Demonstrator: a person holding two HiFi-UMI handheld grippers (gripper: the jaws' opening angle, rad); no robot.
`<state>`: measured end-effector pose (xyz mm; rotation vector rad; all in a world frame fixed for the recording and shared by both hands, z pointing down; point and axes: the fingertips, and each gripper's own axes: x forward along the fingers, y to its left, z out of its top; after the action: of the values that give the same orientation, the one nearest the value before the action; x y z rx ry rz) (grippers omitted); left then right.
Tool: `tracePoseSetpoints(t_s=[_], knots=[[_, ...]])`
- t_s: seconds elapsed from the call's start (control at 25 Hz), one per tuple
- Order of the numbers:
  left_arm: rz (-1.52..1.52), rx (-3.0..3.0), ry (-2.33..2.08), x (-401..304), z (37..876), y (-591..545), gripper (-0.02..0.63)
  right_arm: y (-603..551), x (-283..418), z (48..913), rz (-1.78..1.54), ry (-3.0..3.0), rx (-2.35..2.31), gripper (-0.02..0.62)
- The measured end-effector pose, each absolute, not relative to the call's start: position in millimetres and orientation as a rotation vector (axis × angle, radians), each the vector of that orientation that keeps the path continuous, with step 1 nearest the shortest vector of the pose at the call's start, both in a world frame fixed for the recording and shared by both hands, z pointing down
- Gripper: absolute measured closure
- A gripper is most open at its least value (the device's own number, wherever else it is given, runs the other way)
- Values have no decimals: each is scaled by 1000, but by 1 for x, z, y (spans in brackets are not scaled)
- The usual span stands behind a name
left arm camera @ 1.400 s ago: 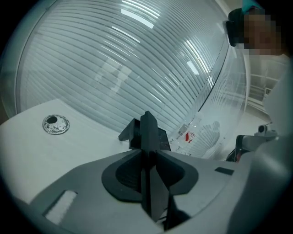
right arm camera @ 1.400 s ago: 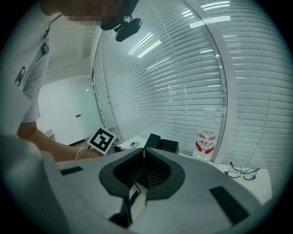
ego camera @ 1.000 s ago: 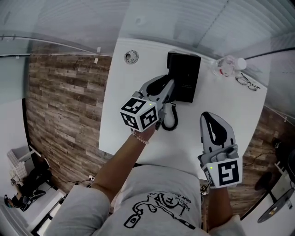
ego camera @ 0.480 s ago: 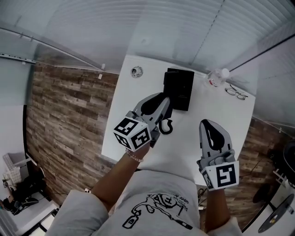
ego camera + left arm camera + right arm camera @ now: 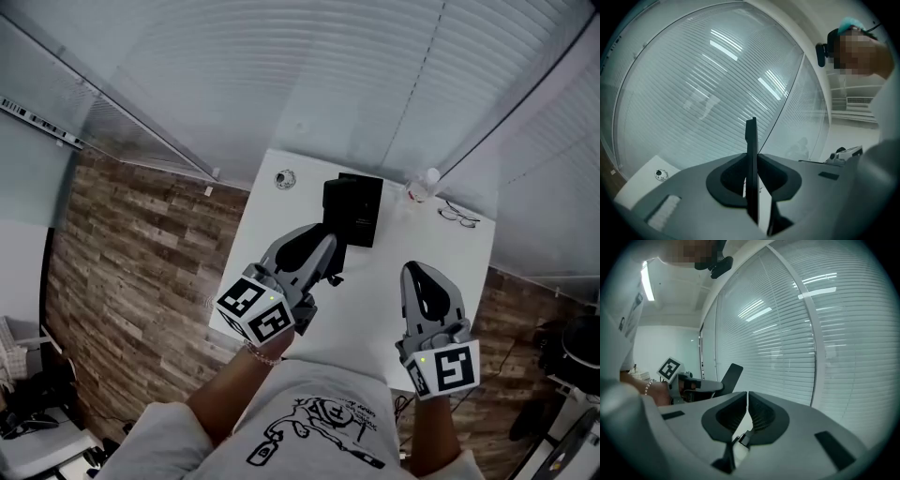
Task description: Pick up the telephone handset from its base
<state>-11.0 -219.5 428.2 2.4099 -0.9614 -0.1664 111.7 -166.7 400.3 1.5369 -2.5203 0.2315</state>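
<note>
Base [image 5: 352,211] on table [image 5: 412,267]; bottle [image 5: 422,186] right of base; glasses [image 5: 457,216] right of bottle; handset [image 5: 751,138] in left gripper [image 5: 324,247].

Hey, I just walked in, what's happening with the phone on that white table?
A person is working with a handheld gripper in each hand. The left gripper is shut on the black telephone handset, which sits edge-on between its jaws, up above the white table and clear of the black base. The right gripper is held alongside with its jaws together and nothing in them.

Cool even brightness; strong fisheye bending; dark vignette in gripper views.
</note>
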Motion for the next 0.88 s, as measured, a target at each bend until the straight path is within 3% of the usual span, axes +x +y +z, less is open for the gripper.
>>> tracePoseSetpoints(t_s=[0.88], knots=[[-358, 2571, -922, -30, 295, -150, 543, -121, 111, 285, 48, -2558, 1592, 584]])
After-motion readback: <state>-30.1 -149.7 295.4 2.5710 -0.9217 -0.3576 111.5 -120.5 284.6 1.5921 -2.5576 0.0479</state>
